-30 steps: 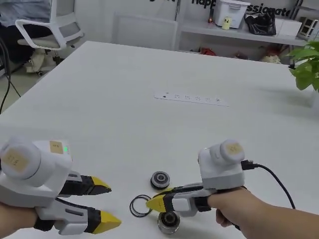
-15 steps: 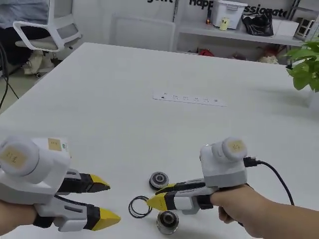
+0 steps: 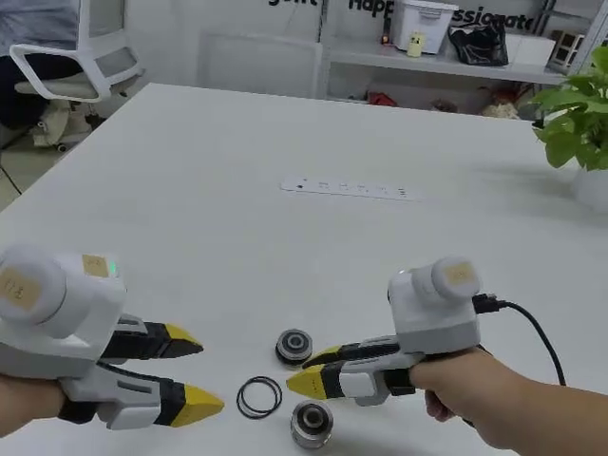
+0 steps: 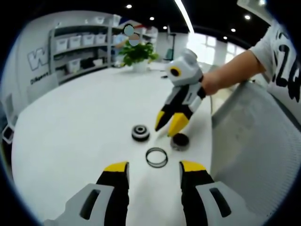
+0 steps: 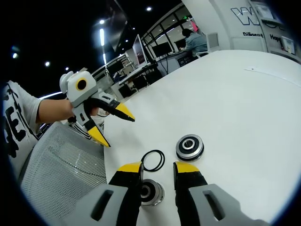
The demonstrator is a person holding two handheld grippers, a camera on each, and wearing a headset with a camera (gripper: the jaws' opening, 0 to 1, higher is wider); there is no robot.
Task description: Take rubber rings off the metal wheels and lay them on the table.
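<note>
Two thin black rubber rings (image 3: pixel 258 396) lie overlapped on the white table (image 3: pixel 237 237), seen also as rings (image 4: pixel 156 157) and rings (image 5: pixel 153 160). A wheel with a dark outer band (image 3: pixel 294 347) stands just beyond them, the same wheel (image 5: pixel 190 147) in the right gripper view. A shinier metal wheel (image 3: pixel 311 423) sits nearer me, under the right gripper. My right gripper (image 3: pixel 302 372) is open, its tips just right of the rings, holding nothing. My left gripper (image 3: pixel 201 373) is open, left of the rings and clear of them. The rings lie just ahead of its own jaws (image 4: pixel 154 167).
A white power strip (image 3: pixel 342 188) lies mid-table. A green plant (image 3: pixel 575 123) stands at the far right edge. An office chair (image 3: pixel 85 66) and shelves (image 3: pixel 427 52) are beyond the table. A black cable (image 3: pixel 532 328) trails from the right gripper.
The right gripper's tips have drawn back a little to the right from the rings, which stay flat on the table. The head camera has tilted slightly.
</note>
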